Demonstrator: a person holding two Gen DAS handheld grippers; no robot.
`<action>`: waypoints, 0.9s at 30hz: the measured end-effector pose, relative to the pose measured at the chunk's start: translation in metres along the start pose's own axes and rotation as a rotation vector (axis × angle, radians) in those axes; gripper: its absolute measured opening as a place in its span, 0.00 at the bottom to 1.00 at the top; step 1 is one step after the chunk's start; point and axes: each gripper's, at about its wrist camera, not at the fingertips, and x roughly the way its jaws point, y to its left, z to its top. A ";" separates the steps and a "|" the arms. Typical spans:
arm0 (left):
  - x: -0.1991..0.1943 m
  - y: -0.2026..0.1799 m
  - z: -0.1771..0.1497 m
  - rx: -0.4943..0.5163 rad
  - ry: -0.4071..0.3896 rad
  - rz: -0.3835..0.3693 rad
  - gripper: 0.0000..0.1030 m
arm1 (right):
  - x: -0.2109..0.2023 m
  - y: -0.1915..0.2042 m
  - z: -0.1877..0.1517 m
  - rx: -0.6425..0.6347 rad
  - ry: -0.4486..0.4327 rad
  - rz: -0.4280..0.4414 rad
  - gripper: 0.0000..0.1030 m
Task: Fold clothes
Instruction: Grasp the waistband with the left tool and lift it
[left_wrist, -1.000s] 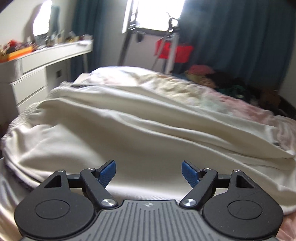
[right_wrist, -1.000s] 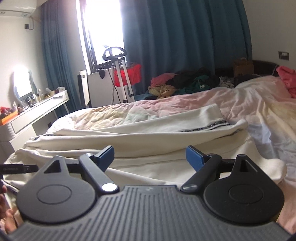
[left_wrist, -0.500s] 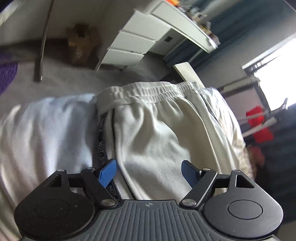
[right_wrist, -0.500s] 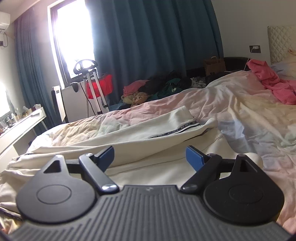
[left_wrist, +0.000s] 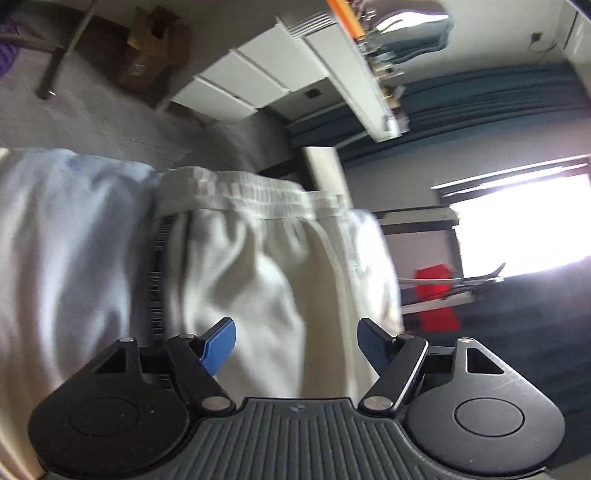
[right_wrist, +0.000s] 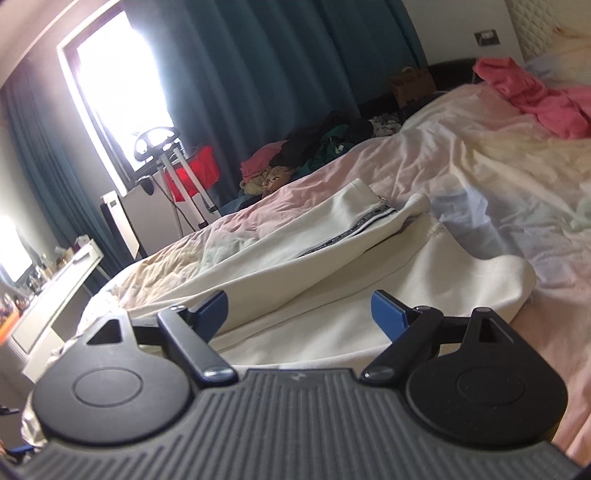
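Cream track pants with a black lettered side stripe lie spread on the bed. In the left wrist view I see their waist end (left_wrist: 251, 236) with the ribbed elastic waistband (left_wrist: 255, 190) at the bed's edge. My left gripper (left_wrist: 296, 341) is open and empty just above the hip. In the right wrist view the legs (right_wrist: 332, 258) stretch away, one lying over the other, cuffs at the far end. My right gripper (right_wrist: 299, 312) is open and empty above the near leg.
The bed (right_wrist: 480, 155) has a pale pink and yellow sheet. A pink garment (right_wrist: 535, 99) lies near the headboard, a heap of clothes (right_wrist: 314, 147) at the far side. A white dresser (left_wrist: 258, 74) and a cardboard box (left_wrist: 147, 48) stand beyond the waistband.
The left gripper swung from looking along the bed to looking at the waistband and has kept tilting. The right gripper has rolled and shifted toward the legs. Both stayed open.
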 end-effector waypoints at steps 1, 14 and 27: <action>-0.001 -0.003 -0.001 -0.002 0.001 -0.075 0.71 | 0.000 -0.005 0.002 0.023 -0.001 -0.006 0.83; -0.020 0.020 0.008 -0.031 -0.109 0.172 0.73 | 0.001 -0.065 0.024 0.219 -0.010 -0.140 0.83; 0.021 0.048 0.022 -0.136 0.038 0.013 0.79 | 0.018 -0.109 0.006 0.490 0.053 -0.181 0.84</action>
